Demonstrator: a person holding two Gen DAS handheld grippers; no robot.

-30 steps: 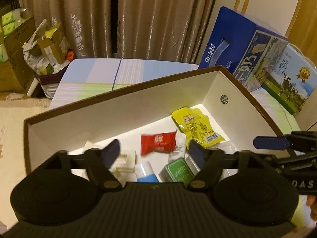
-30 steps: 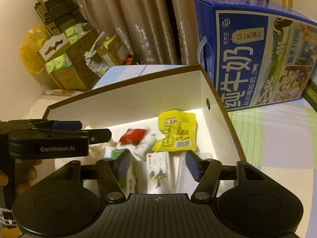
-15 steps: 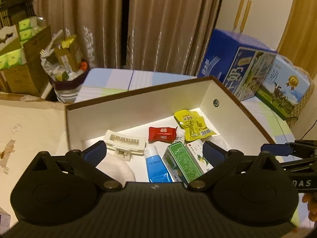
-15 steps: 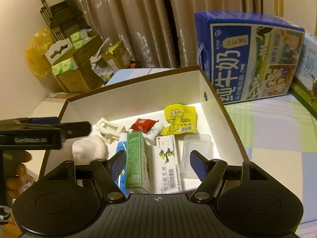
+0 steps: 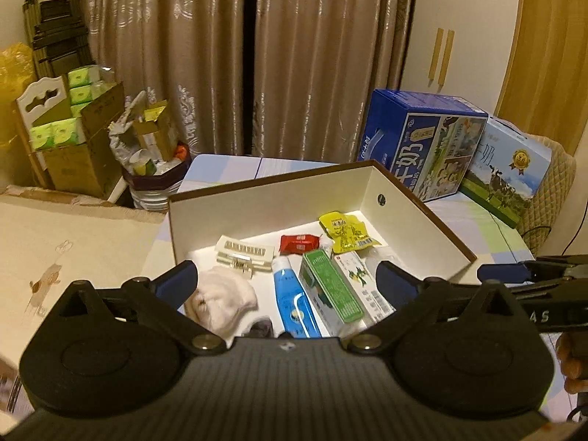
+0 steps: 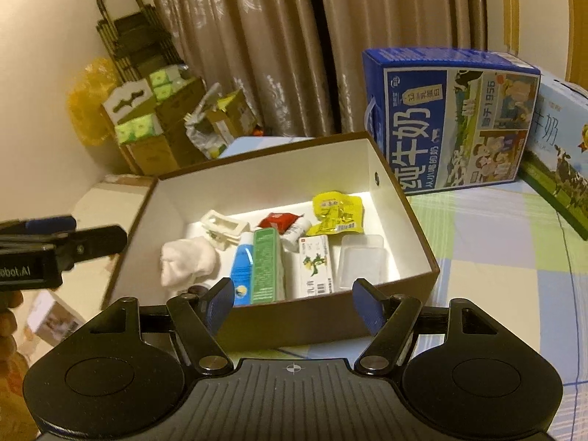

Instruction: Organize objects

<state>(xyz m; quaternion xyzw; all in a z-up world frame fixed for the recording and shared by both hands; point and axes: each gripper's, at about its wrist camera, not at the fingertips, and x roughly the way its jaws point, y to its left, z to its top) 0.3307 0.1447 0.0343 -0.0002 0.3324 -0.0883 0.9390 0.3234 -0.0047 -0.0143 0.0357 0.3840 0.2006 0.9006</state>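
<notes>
Right wrist: both tongs (image 6: pixel 293 305) (image 5: pixel 284 284) spread wide, empty, above filled box (image 6: pixel 419 235).

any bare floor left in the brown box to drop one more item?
Some. Box floor is bare along the far wall, behind the white clip and red packet. A smaller patch sits in the left far corner, beyond the white cloth. The near half is packed: blue tube, green carton, white carton, clear tray, side by side.
</notes>
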